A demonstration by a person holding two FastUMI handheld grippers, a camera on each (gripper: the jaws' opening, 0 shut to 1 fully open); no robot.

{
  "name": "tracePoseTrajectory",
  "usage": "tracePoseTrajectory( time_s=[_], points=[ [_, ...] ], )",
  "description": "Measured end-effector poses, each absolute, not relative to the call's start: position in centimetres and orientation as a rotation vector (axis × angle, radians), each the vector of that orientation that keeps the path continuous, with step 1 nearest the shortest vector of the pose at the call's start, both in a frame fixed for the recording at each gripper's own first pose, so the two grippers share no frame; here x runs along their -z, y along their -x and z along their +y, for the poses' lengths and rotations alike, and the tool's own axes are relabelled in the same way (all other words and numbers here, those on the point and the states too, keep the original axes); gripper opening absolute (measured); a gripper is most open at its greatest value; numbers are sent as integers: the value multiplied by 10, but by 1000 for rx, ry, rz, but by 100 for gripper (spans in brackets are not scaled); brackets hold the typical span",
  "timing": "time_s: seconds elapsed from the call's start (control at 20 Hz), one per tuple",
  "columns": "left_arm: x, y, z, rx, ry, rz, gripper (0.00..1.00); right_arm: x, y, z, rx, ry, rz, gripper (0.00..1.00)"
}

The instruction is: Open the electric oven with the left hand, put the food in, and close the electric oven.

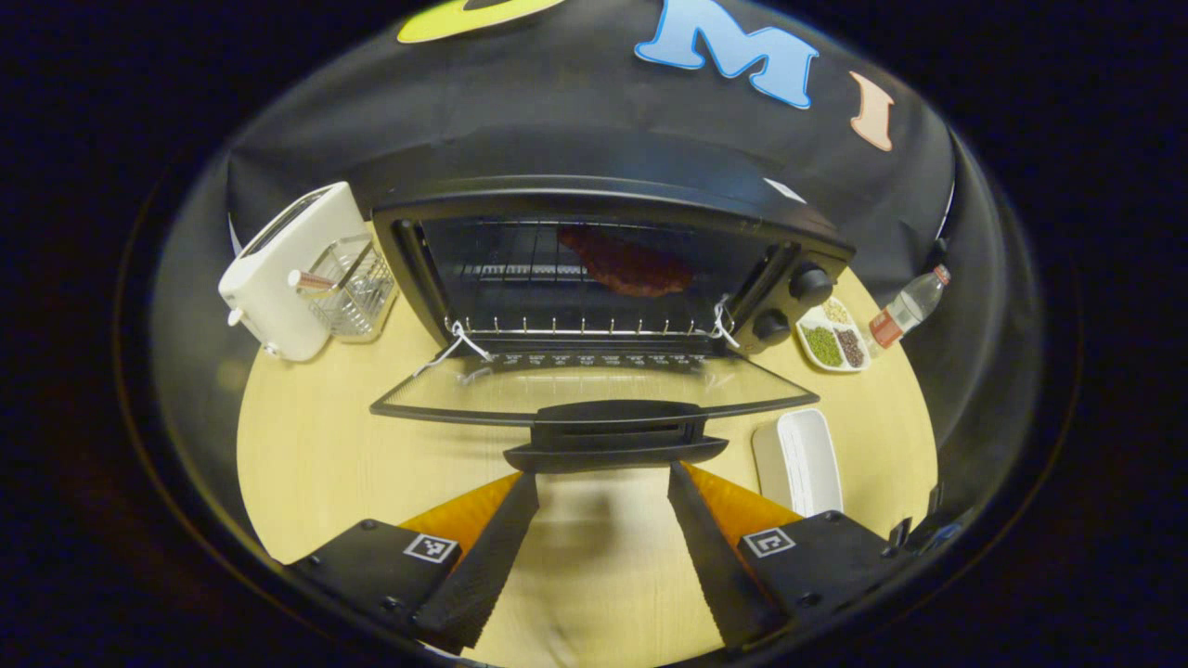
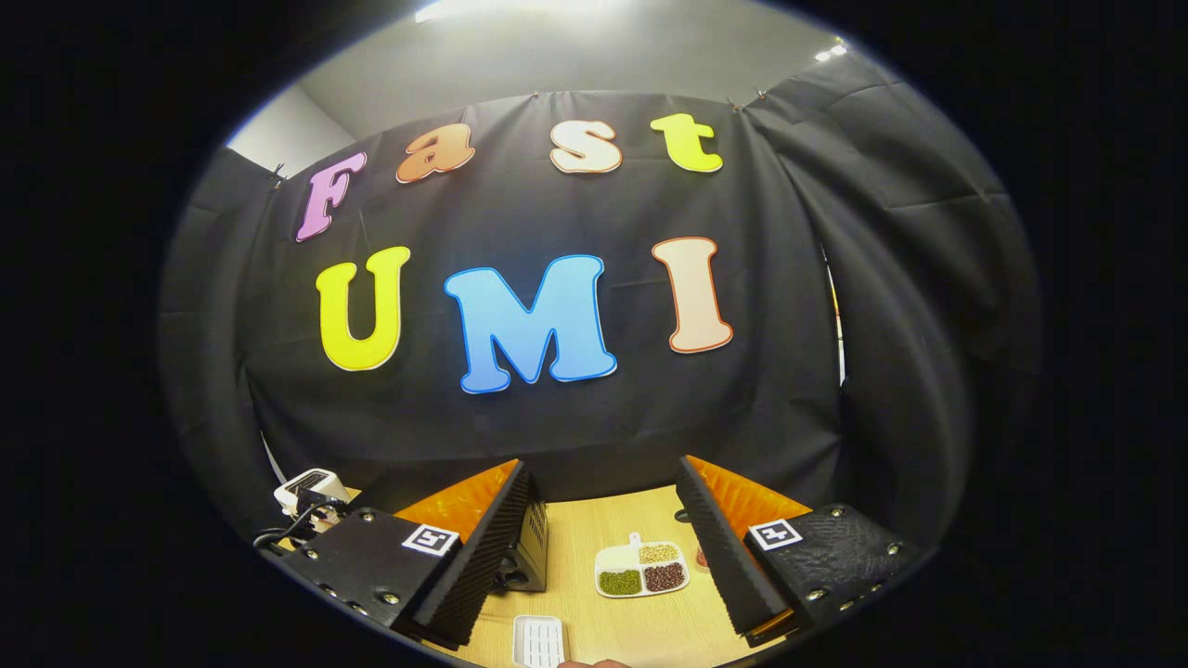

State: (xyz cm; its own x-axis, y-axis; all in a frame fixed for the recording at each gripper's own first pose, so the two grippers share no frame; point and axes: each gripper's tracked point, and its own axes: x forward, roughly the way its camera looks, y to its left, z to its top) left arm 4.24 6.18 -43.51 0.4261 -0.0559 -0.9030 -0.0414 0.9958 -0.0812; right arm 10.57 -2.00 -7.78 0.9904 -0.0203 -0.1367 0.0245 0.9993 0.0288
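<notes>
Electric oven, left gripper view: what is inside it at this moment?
The electric oven stands with its door dropped open. On the wire rack lies one reddish-brown piece of food. Below the rack the cavity is too dark to make out.

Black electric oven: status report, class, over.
Both claws open, empty. Black electric oven door down, reddish-brown food on rack. Left claw at door handle; path clear.

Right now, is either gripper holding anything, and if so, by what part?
Nothing is held. The left gripper is open just short of the oven door's handle, its fingers apart and not touching it. The right gripper is open over the table.
</notes>
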Motion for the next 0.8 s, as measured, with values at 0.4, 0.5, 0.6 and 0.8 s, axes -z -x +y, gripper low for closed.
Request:
tracePoseTrajectory(
  time_s=[0.4, 0.5, 0.6, 0.8],
  points=[
    [412, -57, 62, 0, 80, 1056, 100, 87, -101, -30, 52, -36, 160, 98],
    [407, -59, 63, 3, 61, 1038, 100, 88, -101, -32, 61, -27, 159, 98],
    [407, -59, 64, 2, 52, 1037, 100, 91, -100, -33, 66, -20, 166, 98],
    [404, -62, 62, -2, 60, 1027, 100, 94, -98, -38, 77, -16, 175, 91]
  ],
)
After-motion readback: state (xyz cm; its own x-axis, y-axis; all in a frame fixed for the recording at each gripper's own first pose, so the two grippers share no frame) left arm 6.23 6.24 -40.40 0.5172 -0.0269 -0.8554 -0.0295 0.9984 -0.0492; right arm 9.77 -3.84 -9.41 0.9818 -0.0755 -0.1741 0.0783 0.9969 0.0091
